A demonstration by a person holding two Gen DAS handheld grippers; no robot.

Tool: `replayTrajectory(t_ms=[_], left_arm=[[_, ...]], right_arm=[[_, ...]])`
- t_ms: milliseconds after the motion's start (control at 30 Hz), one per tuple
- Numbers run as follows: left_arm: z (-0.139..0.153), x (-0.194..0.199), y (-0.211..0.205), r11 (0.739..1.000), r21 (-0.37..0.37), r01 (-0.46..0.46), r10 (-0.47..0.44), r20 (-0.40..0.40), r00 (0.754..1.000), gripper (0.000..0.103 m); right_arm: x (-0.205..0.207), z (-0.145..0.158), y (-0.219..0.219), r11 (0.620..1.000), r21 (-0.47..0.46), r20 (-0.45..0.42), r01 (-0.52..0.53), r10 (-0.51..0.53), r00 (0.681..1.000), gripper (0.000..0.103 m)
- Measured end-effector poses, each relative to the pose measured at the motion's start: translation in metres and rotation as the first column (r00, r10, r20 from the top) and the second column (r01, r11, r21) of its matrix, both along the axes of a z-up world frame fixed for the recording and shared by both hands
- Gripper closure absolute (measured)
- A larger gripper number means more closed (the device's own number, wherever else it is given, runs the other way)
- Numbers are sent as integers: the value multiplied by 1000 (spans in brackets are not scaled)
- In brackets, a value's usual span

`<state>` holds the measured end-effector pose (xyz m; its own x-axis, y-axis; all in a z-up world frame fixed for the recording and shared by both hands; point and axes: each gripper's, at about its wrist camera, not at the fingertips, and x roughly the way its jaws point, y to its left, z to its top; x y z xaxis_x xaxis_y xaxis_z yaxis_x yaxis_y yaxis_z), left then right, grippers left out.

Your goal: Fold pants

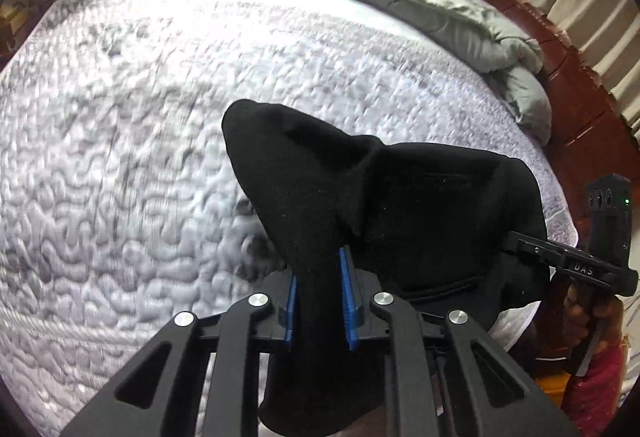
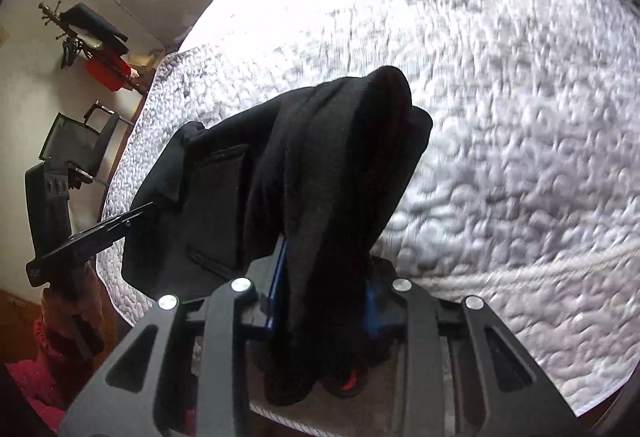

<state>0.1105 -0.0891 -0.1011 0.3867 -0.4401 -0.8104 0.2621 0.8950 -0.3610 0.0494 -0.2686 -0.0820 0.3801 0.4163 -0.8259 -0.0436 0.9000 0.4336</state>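
The black pants (image 1: 400, 205) hang lifted above a white quilted bed (image 1: 120, 157), stretched between both grippers. My left gripper (image 1: 318, 277) is shut on a bunched edge of the pants between its blue pads (image 1: 348, 289). My right gripper (image 2: 324, 277) is shut on the other bunched edge of the pants (image 2: 320, 165). A back pocket shows on the panel between them. The right gripper shows in the left wrist view (image 1: 528, 245) at the right, and the left gripper shows in the right wrist view (image 2: 144, 211) at the left.
A grey comforter (image 1: 440, 17) lies bunched along the bed's far side by a wooden headboard (image 1: 580, 117). A chair (image 2: 80, 141) and a wall shelf with a red box (image 2: 104, 73) stand beyond the bed's left edge. The bed's near edge lies just under the grippers.
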Motion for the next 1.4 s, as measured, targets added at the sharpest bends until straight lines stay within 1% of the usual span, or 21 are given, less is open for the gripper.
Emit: replayTrajectory(t_ms=[133, 267, 367, 500, 533, 567, 633, 667, 700, 767, 867, 900, 967, 1000, 1033, 1100, 1167, 1233, 1267, 1333, 1400], left_arm=[[26, 25, -12, 1000, -16, -9, 11, 82, 997, 85], [39, 63, -27, 999, -10, -35, 36, 136, 990, 85], [29, 91, -30, 999, 15, -44, 41, 139, 989, 84], [-17, 116, -31, 996, 68, -50, 46, 54, 997, 84], [-33, 119, -32, 994, 101, -51, 48, 34, 998, 81], [-42, 119, -32, 992, 116, -53, 50, 31, 998, 78], [-60, 114, -29, 990, 133, -53, 46, 59, 997, 65], [-63, 113, -28, 989, 136, -54, 45, 70, 997, 63], [-64, 110, -27, 988, 144, -59, 46, 92, 995, 57], [-63, 106, -26, 984, 168, -61, 40, 123, 992, 49], [-56, 96, -23, 974, 215, -66, 36, 140, 989, 37], [-51, 91, -20, 969, 236, -79, 46, 141, 989, 36], [-37, 78, -19, 961, 250, -116, 75, 169, 983, 36], [-29, 70, -20, 960, 247, -130, 85, 186, 979, 35], [-24, 64, -21, 963, 236, -134, 87, 198, 976, 31], [-18, 52, -29, 959, 247, -141, 87, 217, 972, 25], [-20, 47, -39, 951, 278, -137, 76, 222, 972, 24], [-29, 47, -47, 944, 304, -128, 69, 198, 978, 24], [-37, 49, -48, 945, 307, -117, 68, 167, 984, 24], [-51, 53, -52, 945, 306, -115, 84, 113, 990, 24], [-64, 57, -46, 953, 275, -126, 110, 74, 991, 23]], right_arm=[[27, 29, -17, 1000, -22, 68, 11, -10, 998, 73], [76, 36, -31, 999, -36, 100, 13, -9, 995, 73], [112, 18, -33, 1000, -26, 76, 8, -6, 997, 73], [140, -41, -37, 1000, 9, -33, 7, -6, 999, 71], [142, -54, -36, 1000, -3, -54, 13, -13, 998, 69], [141, -65, -37, 1000, -17, -58, 23, -24, 998, 62], [136, -82, -49, 998, 35, -47, 44, -42, 998, 54], [133, -88, -56, 996, 71, -51, 58, -55, 997, 47], [130, -93, -62, 992, 102, -61, 69, -63, 996, 45], [120, -93, -67, 990, 121, -47, 70, -65, 997, 40], [104, -81, -74, 994, 80, -26, 81, -79, 997, 35], [98, -73, -76, 993, 67, -20, 92, -91, 996, 35], [90, -54, -74, 993, -10, 13, 115, -114, 993, 37], [84, -42, -68, 992, -61, 40, 108, -105, 994, 40], [81, -32, -59, 992, -79, 58, 94, -90, 994, 40], [75, -13, -40, 996, -74, 93, 53, -46, 995, 47], [72, -5, -28, 998, -65, 103, 13, -6, 995, 47], [76, -8, -19, 999, -47, 84, -21, 25, 996, 51], [79, -14, -15, 998, -63, 66, -26, 30, 997, 51], [85, -35, -11, 996, -86, -8, -12, 12, 1000, 53], [89, -54, -17, 997, -73, -52, 20, -24, 998, 62]])
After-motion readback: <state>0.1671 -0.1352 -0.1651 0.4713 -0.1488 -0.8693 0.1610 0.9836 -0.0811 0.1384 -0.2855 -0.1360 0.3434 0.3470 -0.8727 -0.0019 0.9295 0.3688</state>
